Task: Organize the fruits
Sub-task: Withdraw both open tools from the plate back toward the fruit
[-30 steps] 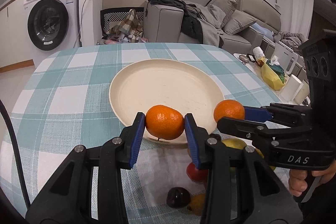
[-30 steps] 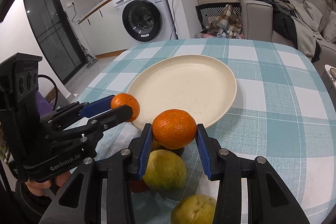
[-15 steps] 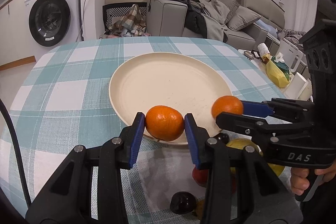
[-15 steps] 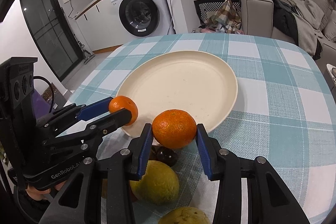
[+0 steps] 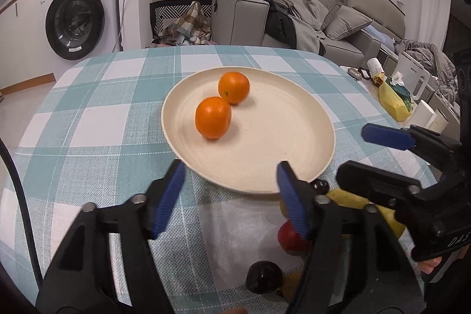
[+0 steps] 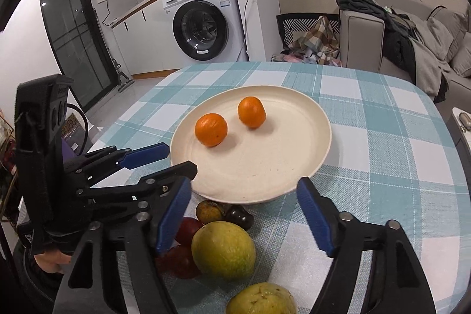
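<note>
Both jaws apart, nothing between them. Left gripper and right gripper have just been opening; each pair now hangs over the near rim of the plate, blue pads clear of any fruit.

Step in hand, as I read it: release done for the first two pieces. Both oranges sit on the plate: one left of centre, the other just beyond it, close together, possibly touching. Slight blur on the far one, so it may not have settled.

Still off the plate, near side of the worktop: yellow-green fruit, a second one at the near edge, red fruit, dark plum-like fruit, small brownish fruit, all bunched below the plate rim.

Next move calls for: pull back, drop toward the cluster, pick one piece each. Fruit is packed tight, so the jaws need a clean gap. Yellow-green one looks wide.

Versus a second ago: each gripper was clamped on an orange at the near rim, plate empty. Now the oranges lie on the plate.
</note>
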Motion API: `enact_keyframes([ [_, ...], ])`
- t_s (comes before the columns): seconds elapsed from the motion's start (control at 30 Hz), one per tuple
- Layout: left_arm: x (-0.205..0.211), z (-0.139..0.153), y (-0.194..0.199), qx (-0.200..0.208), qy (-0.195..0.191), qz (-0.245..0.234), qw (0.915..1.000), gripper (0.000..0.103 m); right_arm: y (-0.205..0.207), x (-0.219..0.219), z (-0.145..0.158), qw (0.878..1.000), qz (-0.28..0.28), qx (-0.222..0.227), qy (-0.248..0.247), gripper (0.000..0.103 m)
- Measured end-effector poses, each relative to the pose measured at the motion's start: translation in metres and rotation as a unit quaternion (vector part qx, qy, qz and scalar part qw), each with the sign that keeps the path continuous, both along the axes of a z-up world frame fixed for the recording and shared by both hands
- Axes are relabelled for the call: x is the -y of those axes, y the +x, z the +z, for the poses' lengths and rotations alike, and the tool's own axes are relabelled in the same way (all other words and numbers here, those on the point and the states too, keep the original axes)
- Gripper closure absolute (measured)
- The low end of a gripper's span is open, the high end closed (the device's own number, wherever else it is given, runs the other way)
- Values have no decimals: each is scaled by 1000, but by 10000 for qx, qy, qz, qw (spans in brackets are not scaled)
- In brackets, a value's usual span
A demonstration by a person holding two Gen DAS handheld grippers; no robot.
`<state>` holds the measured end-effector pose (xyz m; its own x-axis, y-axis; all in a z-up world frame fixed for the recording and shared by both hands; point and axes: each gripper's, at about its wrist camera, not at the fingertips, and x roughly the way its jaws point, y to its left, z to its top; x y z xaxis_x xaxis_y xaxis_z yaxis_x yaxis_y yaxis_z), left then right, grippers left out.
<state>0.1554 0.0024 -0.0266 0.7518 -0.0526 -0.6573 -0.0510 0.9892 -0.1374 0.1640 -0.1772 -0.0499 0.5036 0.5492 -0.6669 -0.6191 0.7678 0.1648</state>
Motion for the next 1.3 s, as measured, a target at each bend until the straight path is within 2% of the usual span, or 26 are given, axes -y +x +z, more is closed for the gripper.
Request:
enact_keyframes([
  [0.03,0,1,-3,23,16,27,10000,22,-1,2,1,10000,-41,33,8,16],
  [0.17,0,6,-14,80,68,89,9999,15,-7,10,5,9998,-156,108,-47,11],
  [0.23,0,9,-21,106,100,113,9998,2,-10,15,5,9997,-195,125,-78,2],
  [0.27,0,11,-25,139,122,153,9997,0,-13,17,6,9997,-199,143,-75,1],
  [0.53,-4,29,-62,392,168,287,9987,1,-32,28,12,9992,-216,337,-75,0],
  [0.87,2,37,-97,526,209,153,9983,1,-51,38,14,9989,-228,395,42,0],
  [1.3,19,26,-101,421,228,77,9988,1,-63,44,3,9995,-169,241,-148,0],
])
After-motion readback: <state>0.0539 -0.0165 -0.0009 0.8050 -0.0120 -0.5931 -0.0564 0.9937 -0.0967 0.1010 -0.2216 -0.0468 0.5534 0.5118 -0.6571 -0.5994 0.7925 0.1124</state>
